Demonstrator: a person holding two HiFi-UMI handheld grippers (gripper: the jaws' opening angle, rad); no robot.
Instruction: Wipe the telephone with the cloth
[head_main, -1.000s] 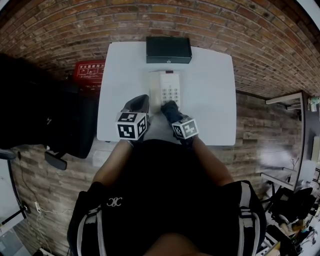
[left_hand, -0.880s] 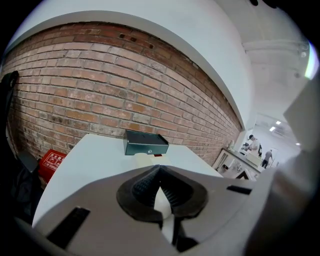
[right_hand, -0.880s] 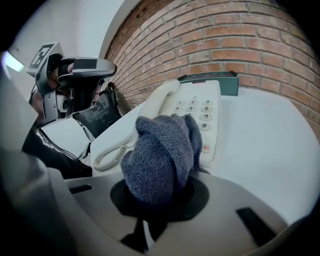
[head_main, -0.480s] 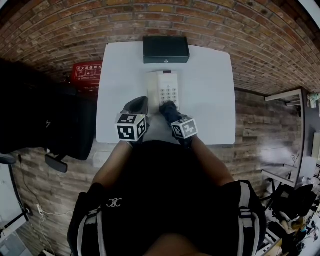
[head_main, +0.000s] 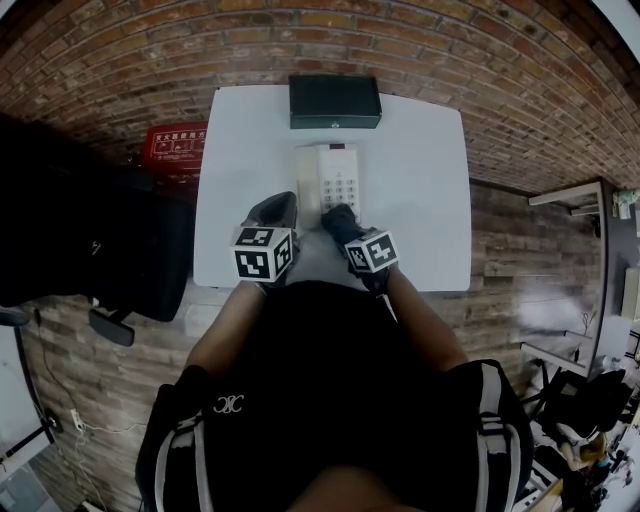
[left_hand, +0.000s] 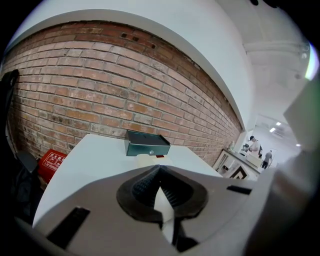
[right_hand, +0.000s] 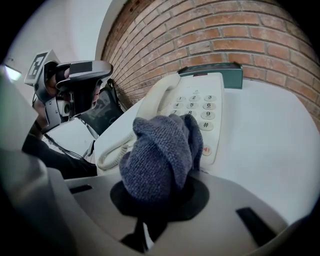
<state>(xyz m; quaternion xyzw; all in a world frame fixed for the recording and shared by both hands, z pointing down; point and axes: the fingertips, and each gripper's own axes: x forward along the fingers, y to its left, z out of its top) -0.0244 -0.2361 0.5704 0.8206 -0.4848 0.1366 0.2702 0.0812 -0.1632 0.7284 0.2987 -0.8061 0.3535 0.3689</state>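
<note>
Clamping cloth as wiping pad, right gripper meets telephone at its 6 o'clock end; left gripper, fingers together and empty, sits clear at 9 o'clock.

Black top, forearms uncovered. White stripes run down each sleeve, at 7 and 5 o'clock in the head view. Small white interlocked emblem near 7 o'clock. My left gripper and right gripper have grey shells and black ribbed pads in a dark oval recess. Each carries a white cube with black square markers: left cube, right cube.
</note>
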